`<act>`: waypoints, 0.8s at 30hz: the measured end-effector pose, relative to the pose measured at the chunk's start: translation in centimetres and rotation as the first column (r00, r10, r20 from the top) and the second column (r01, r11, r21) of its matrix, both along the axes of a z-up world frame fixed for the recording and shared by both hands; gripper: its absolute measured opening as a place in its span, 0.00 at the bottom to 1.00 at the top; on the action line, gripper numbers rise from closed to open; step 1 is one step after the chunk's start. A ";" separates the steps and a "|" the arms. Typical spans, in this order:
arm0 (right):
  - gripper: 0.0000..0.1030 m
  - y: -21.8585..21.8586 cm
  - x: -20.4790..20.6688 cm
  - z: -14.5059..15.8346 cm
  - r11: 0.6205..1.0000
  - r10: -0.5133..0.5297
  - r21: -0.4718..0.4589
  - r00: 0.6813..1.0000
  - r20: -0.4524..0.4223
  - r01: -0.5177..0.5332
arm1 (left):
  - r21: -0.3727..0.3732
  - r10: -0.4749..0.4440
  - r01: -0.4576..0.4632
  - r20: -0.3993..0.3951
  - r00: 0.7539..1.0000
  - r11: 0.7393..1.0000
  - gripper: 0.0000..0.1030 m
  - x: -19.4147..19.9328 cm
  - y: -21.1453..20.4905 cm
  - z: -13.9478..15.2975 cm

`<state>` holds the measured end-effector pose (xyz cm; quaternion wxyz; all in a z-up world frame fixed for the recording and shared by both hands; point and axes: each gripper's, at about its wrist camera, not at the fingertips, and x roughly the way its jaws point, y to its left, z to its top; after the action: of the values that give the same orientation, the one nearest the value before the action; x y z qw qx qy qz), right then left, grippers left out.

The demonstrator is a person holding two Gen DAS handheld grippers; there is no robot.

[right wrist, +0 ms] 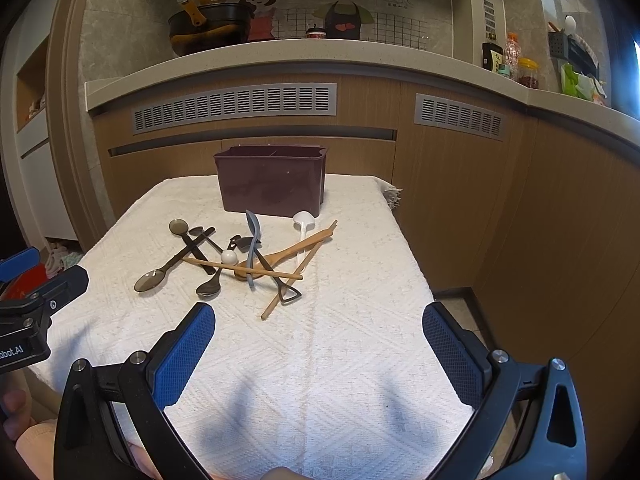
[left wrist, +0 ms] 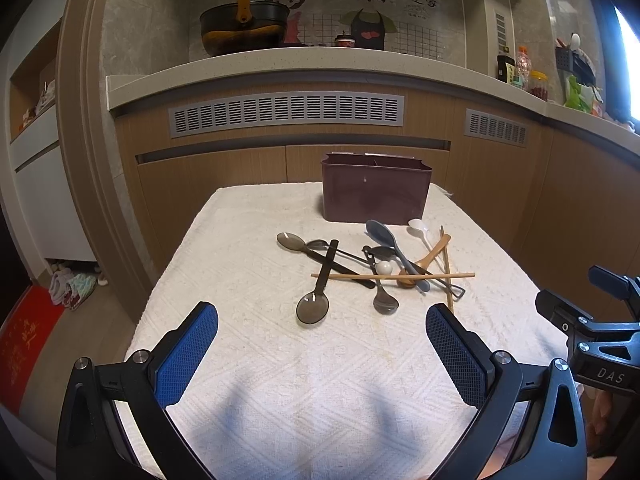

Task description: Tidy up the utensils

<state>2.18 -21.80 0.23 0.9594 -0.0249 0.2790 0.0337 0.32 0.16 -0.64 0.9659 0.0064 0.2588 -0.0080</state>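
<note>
Utensils heaped before the holder

Spoons and chopsticks (left wrist: 394, 276) lie crisscrossed on the white cloth; a smoky spoon (left wrist: 314, 307) lies nearest; the maroon holder (left wrist: 376, 192) stands upright behind, apparently empty.

2 wrist fisheyes, both low over the near end of the white cloth (left wrist: 304, 380), facing the purple bin (left wrist: 376, 188).

Left wrist view: sits left of the bin's centreline, so the bin falls right of middle; its own left gripper (left wrist: 322, 316) frames the foreground, fingers wide apart, and the right gripper (left wrist: 592, 320) juts in at the right edge. Right wrist view: sits right of the bin (right wrist: 270, 184), which falls left of middle; the right gripper (right wrist: 318, 316) frames the foreground, equally spread. Both share the bin, the utensil pile (right wrist: 244, 260) just in front of it, and the counter (right wrist: 304, 56) behind. Neither is close to the pile.
</note>
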 end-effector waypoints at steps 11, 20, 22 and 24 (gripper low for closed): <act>1.00 -0.3 -0.1 0.3 1.000 0.002 0.002 1.000 0.010 -0.002 | -0.003 0.001 -0.001 0.001 1.000 1.000 1.00 -0.3 -0.2 0.2; 1.00 -0.2 0.0 0.3 1.000 0.007 0.004 1.000 0.004 -0.007 | -0.009 0.003 -0.003 -0.004 1.000 1.000 1.00 -0.3 0.0 0.5; 1.00 -0.2 0.1 0.3 1.000 0.004 0.004 1.000 0.001 -0.004 | -0.011 0.006 -0.006 -0.008 1.000 1.000 1.00 -0.3 -0.1 0.5; 1.00 -0.2 0.2 0.2 1.000 0.005 0.005 1.000 -0.005 -0.005 | -0.017 0.006 -0.007 -0.017 1.000 1.000 1.00 0.1 0.3 0.6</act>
<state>2.40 -22.03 0.44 0.9587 -0.0232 0.2810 0.0368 0.43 0.50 -0.04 0.9637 -0.0027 0.2669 -0.0071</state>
